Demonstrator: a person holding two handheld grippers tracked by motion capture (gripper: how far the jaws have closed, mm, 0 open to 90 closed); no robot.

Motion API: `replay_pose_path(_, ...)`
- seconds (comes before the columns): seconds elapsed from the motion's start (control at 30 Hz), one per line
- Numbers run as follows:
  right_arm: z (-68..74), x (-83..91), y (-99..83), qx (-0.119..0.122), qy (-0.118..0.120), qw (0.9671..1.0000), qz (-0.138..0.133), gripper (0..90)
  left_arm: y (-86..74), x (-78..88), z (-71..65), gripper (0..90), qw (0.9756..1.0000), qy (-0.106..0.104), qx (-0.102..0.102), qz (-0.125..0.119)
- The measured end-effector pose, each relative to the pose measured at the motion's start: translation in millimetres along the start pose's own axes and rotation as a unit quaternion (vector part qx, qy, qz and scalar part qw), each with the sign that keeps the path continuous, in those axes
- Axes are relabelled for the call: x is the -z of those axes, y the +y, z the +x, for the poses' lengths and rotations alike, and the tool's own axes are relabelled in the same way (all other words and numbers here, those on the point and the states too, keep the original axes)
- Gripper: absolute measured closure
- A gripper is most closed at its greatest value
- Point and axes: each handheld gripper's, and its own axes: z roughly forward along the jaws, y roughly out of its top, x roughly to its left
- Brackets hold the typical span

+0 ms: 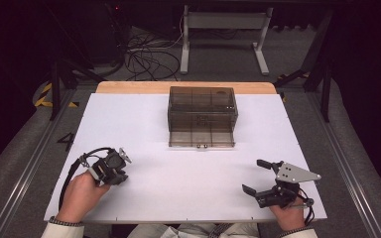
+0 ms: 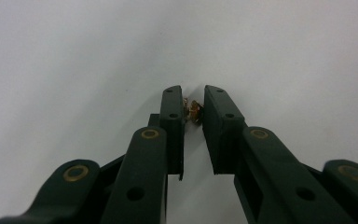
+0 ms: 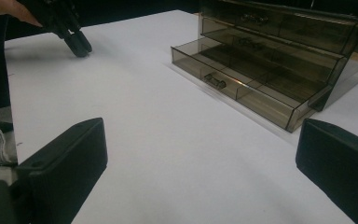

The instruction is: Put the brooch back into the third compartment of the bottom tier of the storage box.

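Over the white table (image 1: 188, 168), saw left gripper (image 1: 120, 174) low near smoky drawer box (image 1: 202, 116); up close, clamped on small gold piece (image 2: 194, 111); beyond gaping, empty right gripper (image 3: 200, 172), bottom drawer (image 3: 242, 91) out.

On the table (image 1: 144, 124) we list a drawer box (image 1: 202, 106) at the far middle, its bottom drawer (image 1: 201, 138) pulled out toward us. Left gripper (image 1: 120, 174) near left, right gripper (image 1: 256, 176) near right, well apart.
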Motion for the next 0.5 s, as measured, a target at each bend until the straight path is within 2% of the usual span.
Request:
replay_pose_path(0.23, -0.2, 0.2, -0.1, 0.001, -0.001, 1.0000, -0.001, 2.6, -0.4, 6.1, 0.2, 78.9, 0.9998, -0.001, -0.001, -0.020)
replay_pose_path(0.27, -0.3, 0.2, -0.1, -0.001, 0.000, 1.0000, -0.001, 2.6, -1.3, 9.3, 1.4, 78.9, 0.9995, -0.002, 0.002, -0.033)
replay_pose_path(0.3, -0.3, 0.2, -0.1, 0.000, 0.000, 1.0000, 0.000, 2.6, -1.3, 9.3, 1.4, 78.9, 0.9995, -0.002, 0.002, -0.033)
replay_pose_path(0.33, -0.2, 0.0, 0.0, 0.000, 0.000, 1.0000, -0.001, 2.6, -2.4, 12.7, 2.6, 78.9, 0.9989, -0.001, 0.004, -0.046)
replay_pose_path(0.4, 0.2, 0.0, 0.0, 0.001, 0.000, 1.0000, -0.001, 2.6, -3.0, 14.1, 2.6, 78.9, 0.9985, -0.002, 0.008, -0.054)
replay_pose_path(0.43, 0.2, 0.1, 0.1, 0.001, 0.000, 1.0000, 0.000, 2.6, -3.7, 17.3, 3.5, 78.9, 0.9976, -0.001, 0.006, -0.069)
replay_pose_path(0.47, 0.1, 0.0, 0.0, 0.001, 0.000, 1.0000, 0.000, 2.6, -3.7, 17.3, 3.5, 78.9, 0.9976, -0.001, 0.006, -0.069)
replay_pose_path(0.5, 0.0, 0.1, 0.0, 0.000, 0.000, 1.0000, 0.000, 2.6, -4.5, 20.0, 3.6, 78.8, 0.9964, -0.001, 0.008, -0.084)
